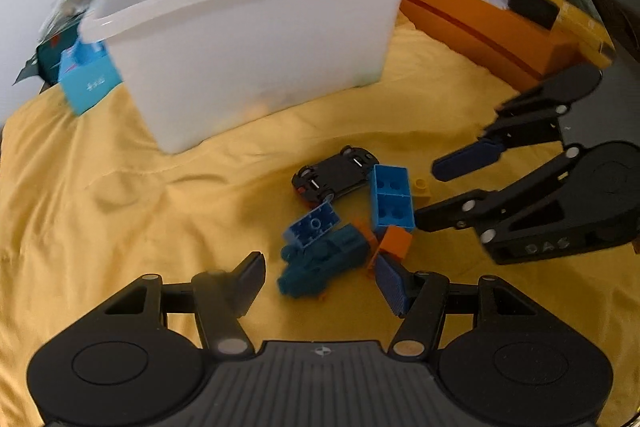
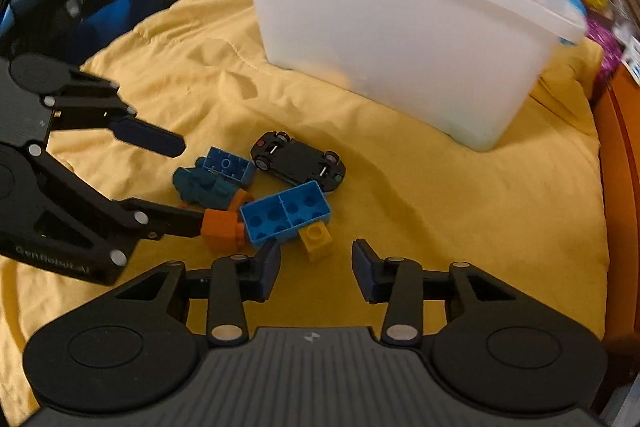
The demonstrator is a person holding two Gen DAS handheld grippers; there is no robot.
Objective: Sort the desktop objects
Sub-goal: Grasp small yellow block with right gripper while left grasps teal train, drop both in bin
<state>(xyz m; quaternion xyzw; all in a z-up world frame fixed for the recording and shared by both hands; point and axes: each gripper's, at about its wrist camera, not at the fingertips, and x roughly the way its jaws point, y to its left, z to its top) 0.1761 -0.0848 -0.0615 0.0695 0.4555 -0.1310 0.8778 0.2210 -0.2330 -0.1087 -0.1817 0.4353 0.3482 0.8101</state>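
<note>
A teal toy train [image 1: 324,269] lies between the spread fingers of the left gripper [image 1: 320,277], among toy bricks on the yellow cloth [image 1: 120,207]. The right gripper [image 2: 316,267], fingers apart, faces a small yellow brick [image 2: 317,239]; the white bin [image 2: 400,27] stands beyond.

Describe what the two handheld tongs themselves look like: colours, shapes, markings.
Both the left tongs and the right tongs share one build: matte black linkage bars with silver rivets, two round black discs flanking a ribbed grey centre plate with a small white logo, and dark blue ribbed pads. Pale lettering marks each body's side. No hands, sleeves or cables show.
</note>
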